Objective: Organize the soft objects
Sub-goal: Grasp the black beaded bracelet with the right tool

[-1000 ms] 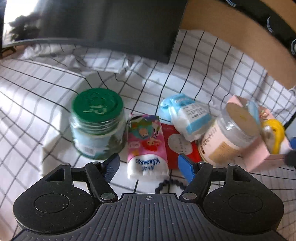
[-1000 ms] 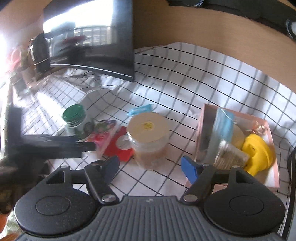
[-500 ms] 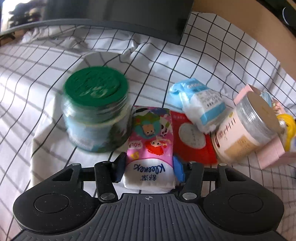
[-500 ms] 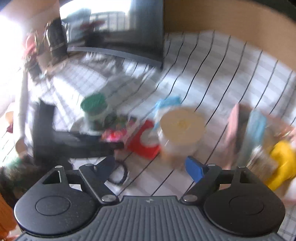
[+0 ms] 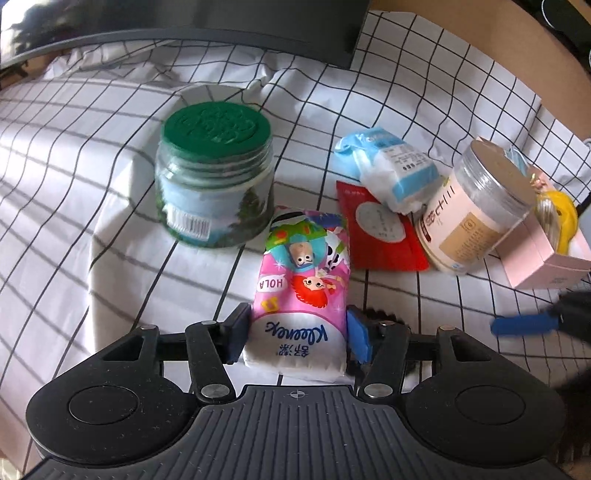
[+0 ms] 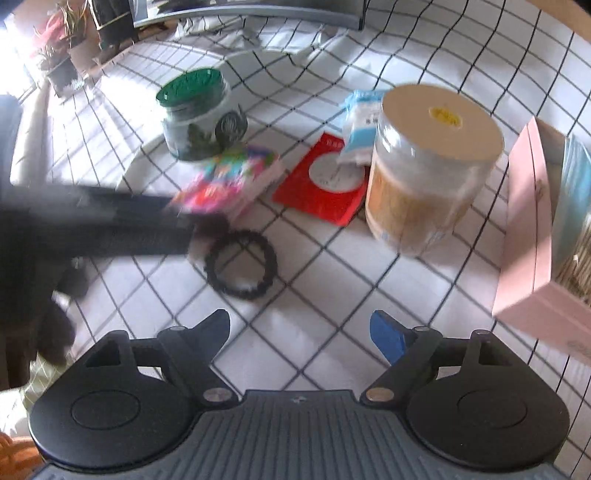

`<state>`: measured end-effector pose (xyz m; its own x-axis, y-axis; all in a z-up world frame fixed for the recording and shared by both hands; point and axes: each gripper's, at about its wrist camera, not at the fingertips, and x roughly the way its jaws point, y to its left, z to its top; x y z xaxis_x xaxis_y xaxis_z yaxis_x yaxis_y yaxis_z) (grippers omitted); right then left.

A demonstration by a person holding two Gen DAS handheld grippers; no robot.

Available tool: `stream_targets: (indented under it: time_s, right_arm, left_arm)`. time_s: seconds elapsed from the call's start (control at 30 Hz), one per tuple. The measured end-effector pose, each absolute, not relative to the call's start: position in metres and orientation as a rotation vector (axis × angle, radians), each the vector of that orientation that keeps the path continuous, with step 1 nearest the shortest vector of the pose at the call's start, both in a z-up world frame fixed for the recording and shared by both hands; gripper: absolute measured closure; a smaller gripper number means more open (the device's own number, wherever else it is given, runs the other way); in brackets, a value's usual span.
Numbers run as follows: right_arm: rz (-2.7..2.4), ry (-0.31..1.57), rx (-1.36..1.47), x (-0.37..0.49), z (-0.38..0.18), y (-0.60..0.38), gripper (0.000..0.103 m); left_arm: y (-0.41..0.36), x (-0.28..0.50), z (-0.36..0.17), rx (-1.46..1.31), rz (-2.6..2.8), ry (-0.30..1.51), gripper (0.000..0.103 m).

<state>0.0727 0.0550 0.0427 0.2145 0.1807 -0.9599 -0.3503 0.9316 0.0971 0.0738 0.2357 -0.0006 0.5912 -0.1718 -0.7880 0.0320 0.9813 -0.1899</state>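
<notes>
A pink Kleenex tissue pack (image 5: 303,291) lies on the checked cloth, and my left gripper (image 5: 297,328) has its pads against both long sides; its jaws are opening slightly with the pack between them. The right wrist view shows the same pack (image 6: 229,181) blurred at the end of the dark left tool. A blue-white soft pack (image 5: 391,166) rests on a red sachet (image 5: 376,229). A black hair tie (image 6: 240,264) lies just ahead of my right gripper (image 6: 299,332), which is open and holds nothing.
A green-lidded jar (image 5: 214,173) stands left of the tissue pack. A clear jar with a beige lid (image 5: 476,206) stands right of the sachet. Beside it is a pink box (image 5: 543,258) holding a yellow item (image 5: 561,218). A dark monitor (image 5: 221,22) blocks the back.
My left gripper moved forward and closed its pads around the tissue pack. My right gripper dropped toward the cloth and tipped downward, bringing the hair tie close in front of it.
</notes>
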Motion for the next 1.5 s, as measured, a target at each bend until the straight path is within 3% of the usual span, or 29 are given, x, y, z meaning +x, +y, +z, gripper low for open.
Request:
stream_targets:
  time_s: [0.3, 0.5, 0.87, 1.2, 1.27, 1.37, 1.5]
  right_arm:
    - [0.335, 1.321, -0.159, 0.048, 0.03, 0.052, 0.015]
    - [0.349, 1.293, -0.183, 0.037, 0.025, 0.054, 0.0]
    - [0.314, 1.259, -0.232, 0.029, 0.023, 0.062, 0.0]
    - [0.374, 1.155, -0.163, 0.029, 0.042, 0.062, 0.0]
    - [0.375, 1.133, -0.122, 0.032, 0.045, 0.06, 0.003]
    - [0.364, 1.099, -0.123, 0.038, 0.048, 0.063, 0.022]
    - [0.339, 1.093, -0.141, 0.053, 0.041, 0.071, 0.06]
  left_arm:
    - [0.231, 0.09, -0.001, -0.125, -0.134, 0.941, 0.042]
    - [0.235, 0.081, -0.005, -0.125, -0.163, 0.892, 0.042]
    - [0.247, 0.077, -0.005, -0.235, -0.157, 0.864, 0.05]
    - [0.253, 0.074, -0.005, -0.247, -0.174, 0.875, 0.051]
    - [0.256, 0.074, -0.005, -0.264, -0.182, 0.878, 0.051]
    - [0.258, 0.073, -0.006, -0.277, -0.191, 0.871, 0.05]
    - [0.262, 0.073, -0.007, -0.306, -0.204, 0.873, 0.05]
